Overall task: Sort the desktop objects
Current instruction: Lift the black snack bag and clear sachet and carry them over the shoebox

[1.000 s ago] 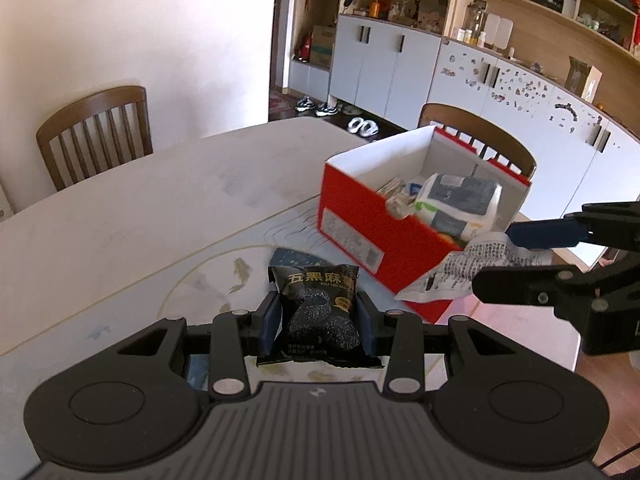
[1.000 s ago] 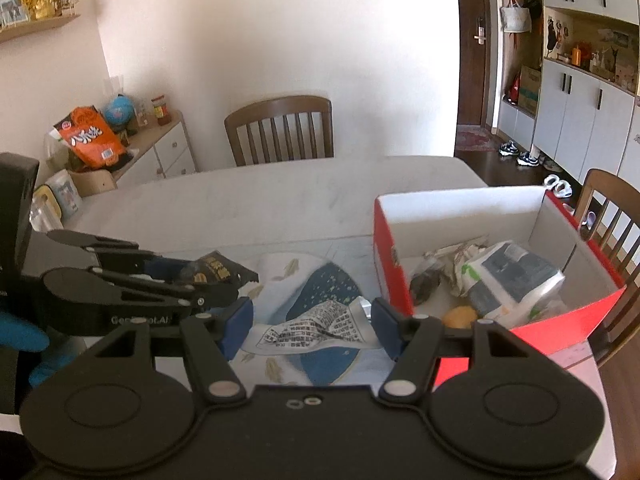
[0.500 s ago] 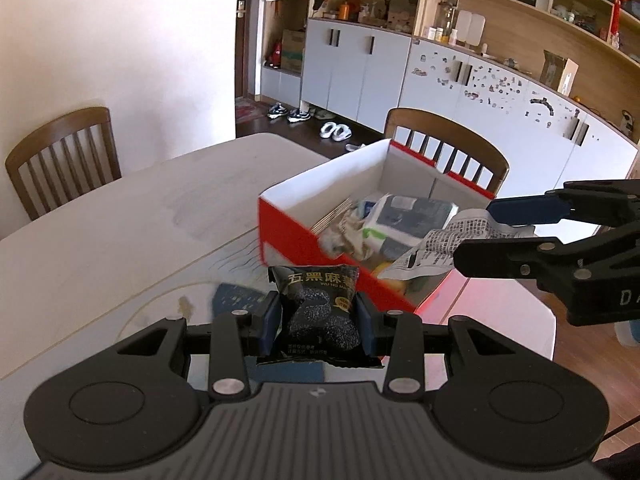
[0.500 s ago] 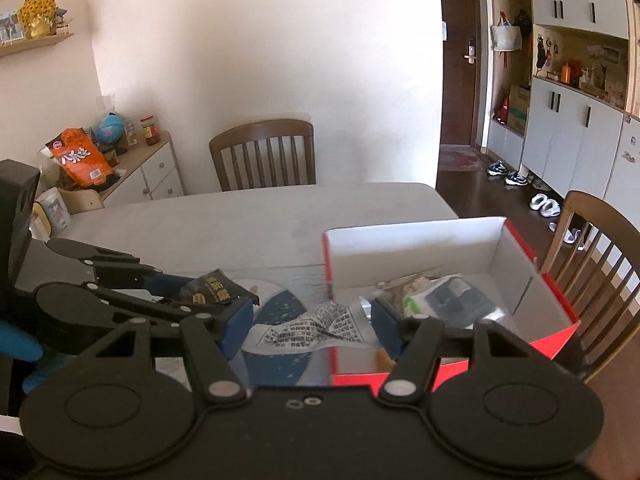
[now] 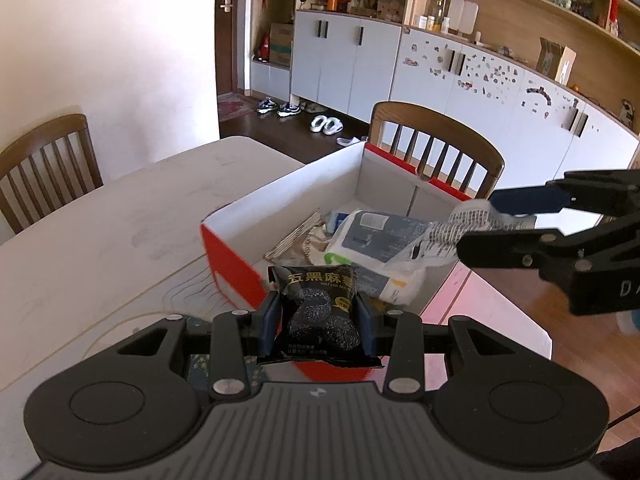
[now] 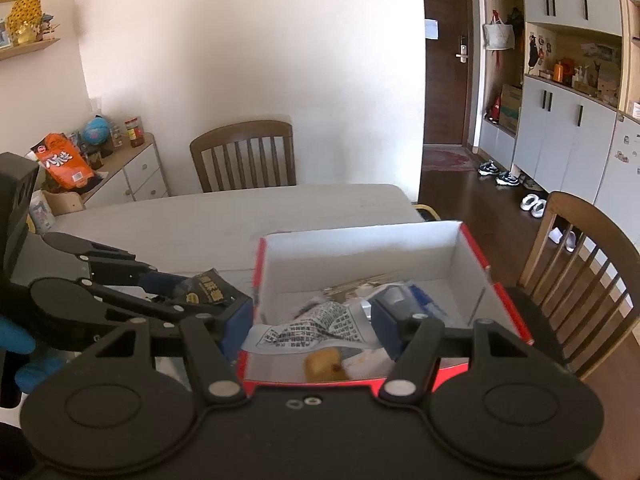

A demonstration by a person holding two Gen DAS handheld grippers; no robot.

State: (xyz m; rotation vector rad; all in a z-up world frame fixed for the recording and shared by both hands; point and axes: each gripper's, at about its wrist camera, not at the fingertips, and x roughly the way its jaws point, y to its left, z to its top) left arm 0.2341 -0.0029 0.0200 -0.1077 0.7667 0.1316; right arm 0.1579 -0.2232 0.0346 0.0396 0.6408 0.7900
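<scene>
My left gripper (image 5: 318, 314) is shut on a black sesame snack packet (image 5: 322, 312) and holds it just above the near wall of the red and white box (image 5: 280, 196). My right gripper (image 6: 312, 326) is shut on a crumpled printed paper wrapper (image 6: 316, 330) and holds it over the open box (image 6: 360, 236). In the left wrist view the right gripper (image 5: 476, 222) reaches in from the right with the wrapper (image 5: 444, 234). In the right wrist view the left gripper (image 6: 188, 292) shows at the left with the packet (image 6: 208, 292). The box holds a white and grey pouch (image 5: 380, 236), other packets and a yellowish lump (image 6: 324, 364).
The box stands at the right end of a pale table (image 5: 120, 216). Wooden chairs stand behind the box (image 5: 436, 144), at the far side (image 6: 244, 152) and at the right (image 6: 580, 248). A sideboard (image 6: 120, 176) with an orange bag stands at the far left.
Both grippers have moved toward and over the box with their loads. The box now sits closer and lower in both views. Both grips are unchanged.
</scene>
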